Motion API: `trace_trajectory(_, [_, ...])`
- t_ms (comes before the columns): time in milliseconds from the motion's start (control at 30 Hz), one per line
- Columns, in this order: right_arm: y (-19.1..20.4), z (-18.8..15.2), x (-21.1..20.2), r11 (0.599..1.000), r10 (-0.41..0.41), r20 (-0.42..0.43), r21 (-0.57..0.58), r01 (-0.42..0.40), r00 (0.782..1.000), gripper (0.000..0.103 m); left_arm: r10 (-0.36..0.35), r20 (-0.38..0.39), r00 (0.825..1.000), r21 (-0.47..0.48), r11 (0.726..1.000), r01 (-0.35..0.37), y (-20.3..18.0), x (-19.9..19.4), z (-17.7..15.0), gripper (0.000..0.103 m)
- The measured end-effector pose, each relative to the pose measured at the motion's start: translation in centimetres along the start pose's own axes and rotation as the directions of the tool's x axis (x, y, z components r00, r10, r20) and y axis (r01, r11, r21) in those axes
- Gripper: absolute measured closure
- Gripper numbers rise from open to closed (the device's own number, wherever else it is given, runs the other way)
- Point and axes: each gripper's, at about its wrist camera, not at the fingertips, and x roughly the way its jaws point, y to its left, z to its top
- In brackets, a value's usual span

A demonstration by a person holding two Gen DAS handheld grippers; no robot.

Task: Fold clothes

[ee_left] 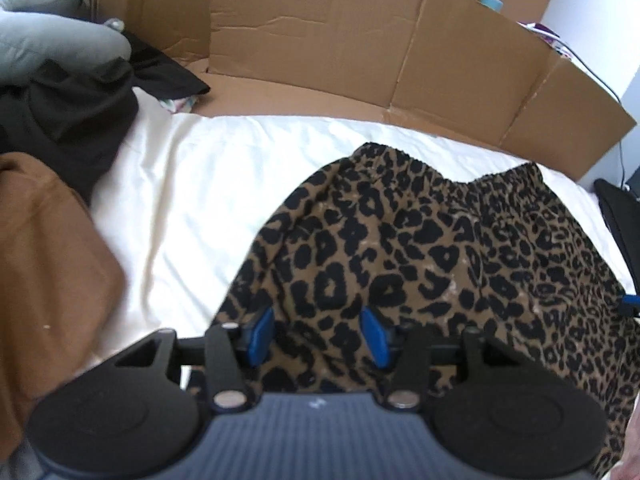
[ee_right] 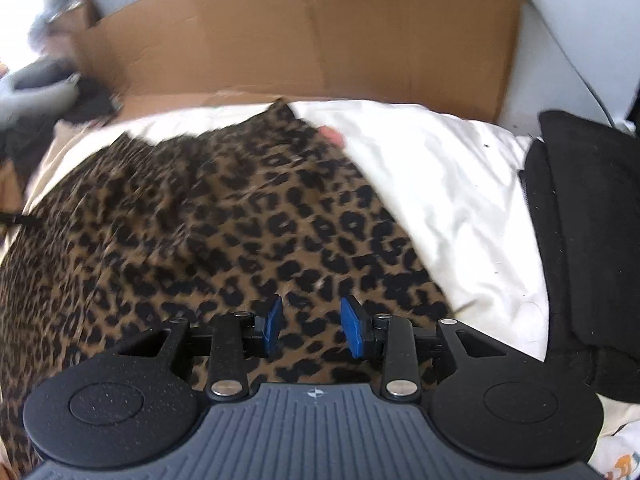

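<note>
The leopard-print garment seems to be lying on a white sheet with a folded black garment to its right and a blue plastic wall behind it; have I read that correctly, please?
Not quite: the wall behind is brown cardboard, not blue plastic, as the right wrist view shows. The leopard-print garment does lie on the white sheet, with the folded black garment to its right.

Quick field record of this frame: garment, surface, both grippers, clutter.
garment: leopard-print skirt, spread out, gathered waistband at far edge
surface: white sheet, cardboard behind
left gripper: jaws apart, over the skirt, pads not pressing cloth
right gripper: jaws apart, over the skirt
clutter: brown garment, black clothes at left
</note>
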Motion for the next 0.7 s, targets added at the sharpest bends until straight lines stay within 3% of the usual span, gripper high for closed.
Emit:
trace_trajectory(167, [1.6,-0.8,-0.9,0.999,0.043,-0.014,-0.016,-0.044,0.999,0.064,0.027,0.028,0.999,-0.024,0.999,-0.026,0.7,-2.4,-1.0,0.051])
trace_trajectory(367, [3.9,-2.5,-0.4,0.998,0.060,0.002,0.018,-0.060,0.998,0.064,-0.027,0.018,0.999,-0.104,0.994,0.029,1.0,-2.0,-3.5,0.053])
trace_trajectory(600, [5.7,-3.1,0.9,0.998,0.059,-0.020,0.019,-0.058,0.998,0.064,-0.102,0.075,0.992,-0.045,0.993,0.106,-1.6,-1.6,-4.6,0.053])
trace_trajectory(700, [6.3,-2.9,1.3,0.999,0.045,-0.024,0.023,-0.045,0.999,0.064,-0.119,0.054,0.991,-0.012,0.993,0.119,-2.7,-0.8,-4.4,0.053])
